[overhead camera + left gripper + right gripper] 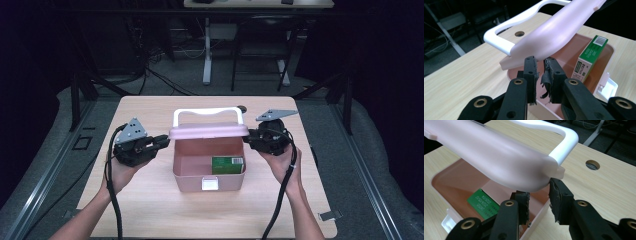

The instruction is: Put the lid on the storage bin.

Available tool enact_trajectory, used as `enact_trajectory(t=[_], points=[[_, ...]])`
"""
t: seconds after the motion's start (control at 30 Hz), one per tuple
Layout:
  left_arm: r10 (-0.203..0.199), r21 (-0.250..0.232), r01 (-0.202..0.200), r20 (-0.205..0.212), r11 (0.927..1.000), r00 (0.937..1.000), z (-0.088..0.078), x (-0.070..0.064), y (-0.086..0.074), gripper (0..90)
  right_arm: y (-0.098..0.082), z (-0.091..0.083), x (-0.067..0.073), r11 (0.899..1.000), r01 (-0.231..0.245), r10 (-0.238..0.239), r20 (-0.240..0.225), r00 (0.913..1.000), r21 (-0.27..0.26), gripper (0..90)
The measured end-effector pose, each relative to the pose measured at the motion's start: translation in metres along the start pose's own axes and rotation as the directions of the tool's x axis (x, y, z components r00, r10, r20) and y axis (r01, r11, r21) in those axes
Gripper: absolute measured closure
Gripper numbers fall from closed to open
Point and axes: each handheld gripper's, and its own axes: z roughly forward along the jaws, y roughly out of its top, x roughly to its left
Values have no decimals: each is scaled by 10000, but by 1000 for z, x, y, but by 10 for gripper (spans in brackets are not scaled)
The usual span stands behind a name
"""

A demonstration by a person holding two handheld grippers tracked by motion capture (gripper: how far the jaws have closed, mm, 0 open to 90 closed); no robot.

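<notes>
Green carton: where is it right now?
In the high view the green carton lies inside the open pink box, against its right wall near the front, under the raised lid.

We are seeing a barcode on the white end flap of the green carton (589,58) lying in the pink box (610,53). White lettering is running along its sides, too blurred for us to read.
</notes>
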Motion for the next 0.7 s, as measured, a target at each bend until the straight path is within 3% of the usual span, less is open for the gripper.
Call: enact_trajectory(t=[0.27, 0.53, 0.7], points=[[168, 104, -167, -112, 9998, 9998, 0, -6, -7, 811, -8, -1, 4, 10000, 3, -4, 144, 9999, 58, 713], [-106, 167, 99, 370, 9998, 9993, 1, -12, -21, 812, -22, 1, 7, 9996, 38, -37, -53, 10000, 269, 723], [-298, 200, 287, 580, 9994, 9979, 1, -12, -26, 760, -27, 3, 10, 9992, 70, -59, -263, 9996, 406, 690]])
